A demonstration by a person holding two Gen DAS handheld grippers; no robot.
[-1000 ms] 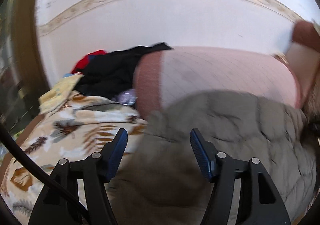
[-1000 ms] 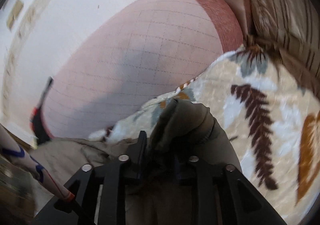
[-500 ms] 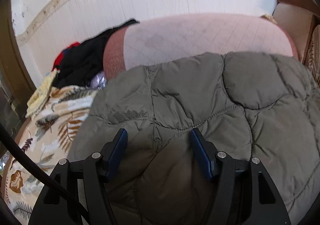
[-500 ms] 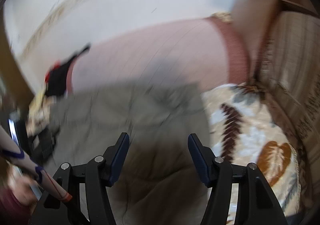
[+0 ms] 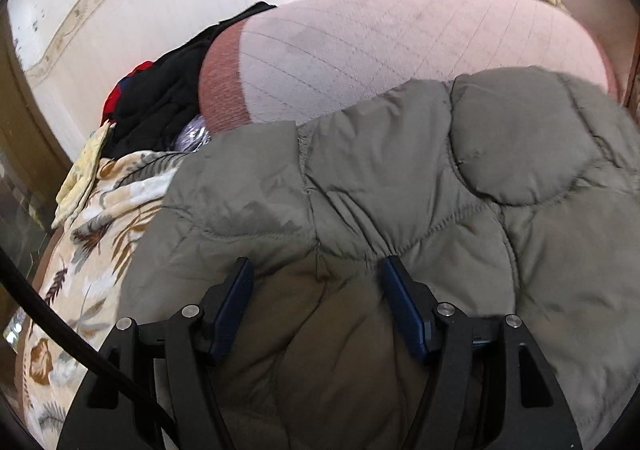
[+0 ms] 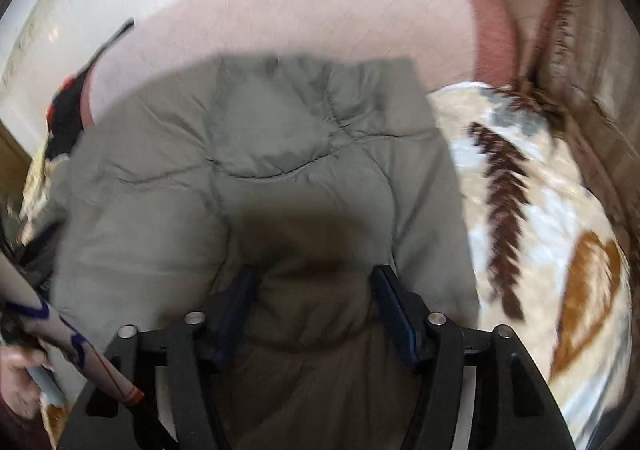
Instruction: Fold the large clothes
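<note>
Taking the quilted olive jacket (image 5: 400,178) as the landmark: off its left edge lies the leaf-print blanket (image 5: 92,234), and beyond that a heap of dark clothes (image 5: 160,98) against the pink cushion (image 5: 380,46) that rises behind the jacket's far edge. The jacket itself is spread flat over the blanket, puffed and only lightly creased. The left hand-held gripper (image 5: 316,282) sits over the jacket's near-left part, jaws wide apart, fabric bulging between them but nothing pinched. The right hand-held gripper (image 6: 314,288) is over the near-right part, equally wide and holding nothing; this view is blurred. To fold well, I judge each hand-held gripper should bite a full layer at the near hem, close firmly since the padding is slippery, then lift both sides evenly so the jacket's far edge stays square
</note>
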